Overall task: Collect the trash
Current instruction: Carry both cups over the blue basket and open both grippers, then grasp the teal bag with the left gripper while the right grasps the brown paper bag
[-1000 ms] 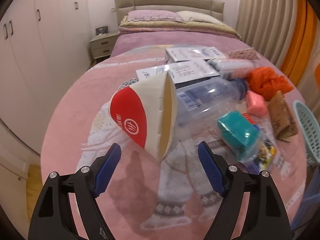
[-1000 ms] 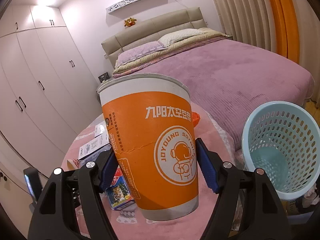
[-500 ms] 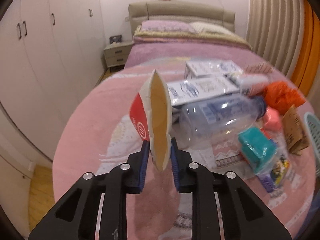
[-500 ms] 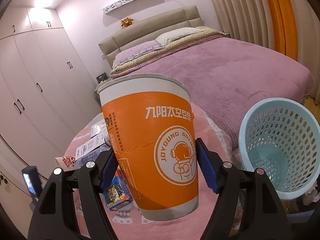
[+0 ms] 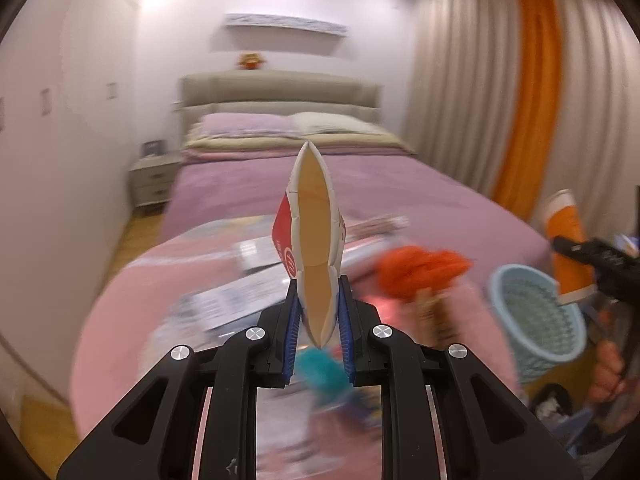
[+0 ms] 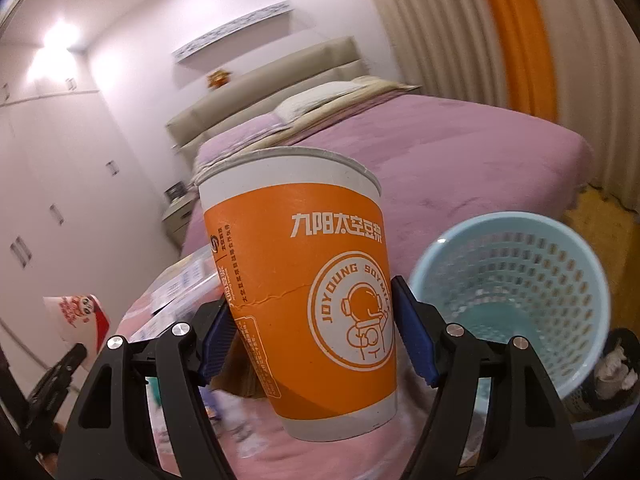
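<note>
My left gripper (image 5: 318,330) pinching flattened red-and-white cup (image 5: 314,240), held aloft | my right gripper (image 6: 316,344) clamped round orange soy-milk cup (image 6: 308,280), beside blue basket (image 6: 516,232) | basket looks empty, though blurred | both cups undropped; boxes (image 5: 248,300), orange cloth (image 5: 420,270) left on pink blanket (image 5: 120,328)
</note>
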Action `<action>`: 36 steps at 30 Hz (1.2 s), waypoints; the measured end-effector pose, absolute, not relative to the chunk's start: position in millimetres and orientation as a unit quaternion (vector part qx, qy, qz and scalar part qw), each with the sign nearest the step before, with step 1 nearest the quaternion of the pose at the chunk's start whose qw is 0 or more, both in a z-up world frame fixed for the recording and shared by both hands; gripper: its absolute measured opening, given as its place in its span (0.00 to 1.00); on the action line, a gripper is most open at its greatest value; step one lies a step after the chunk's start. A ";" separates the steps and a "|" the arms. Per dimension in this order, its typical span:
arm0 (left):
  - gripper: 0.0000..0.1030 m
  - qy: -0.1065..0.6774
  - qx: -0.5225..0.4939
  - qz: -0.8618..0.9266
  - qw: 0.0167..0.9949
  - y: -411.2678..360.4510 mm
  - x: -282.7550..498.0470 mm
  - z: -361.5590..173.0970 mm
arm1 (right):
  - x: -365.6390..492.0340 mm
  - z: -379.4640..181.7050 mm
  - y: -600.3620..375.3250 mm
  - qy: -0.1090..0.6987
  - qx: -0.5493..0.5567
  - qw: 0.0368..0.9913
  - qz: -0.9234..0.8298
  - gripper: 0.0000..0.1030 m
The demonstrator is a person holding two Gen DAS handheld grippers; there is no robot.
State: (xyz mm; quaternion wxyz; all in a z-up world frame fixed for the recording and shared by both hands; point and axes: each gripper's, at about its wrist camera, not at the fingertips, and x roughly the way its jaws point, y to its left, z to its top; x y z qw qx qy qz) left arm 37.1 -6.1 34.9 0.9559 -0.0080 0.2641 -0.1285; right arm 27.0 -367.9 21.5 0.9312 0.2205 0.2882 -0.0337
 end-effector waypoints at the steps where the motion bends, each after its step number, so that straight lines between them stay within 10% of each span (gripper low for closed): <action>1: 0.16 0.265 -0.006 -0.148 0.953 -21.8 40.8 37.3 | 25.4 19.8 -374.9 0.288 0.221 0.931 -0.046 0.67; 21: 0.20 0.387 0.043 -0.383 0.838 -278.6 93.9 -35.7 | 30.6 -85.8 -499.7 0.396 0.290 0.844 -0.217 0.70; 25: 0.53 0.400 0.045 -0.392 0.827 -291.6 97.3 -47.1 | 31.5 -100.9 -508.4 0.417 0.306 0.828 -0.214 0.70; 36: 0.67 0.376 0.015 -0.386 0.842 -253.0 88.8 -31.3 | 30.3 -90.0 -492.6 0.404 0.269 0.848 -0.215 0.76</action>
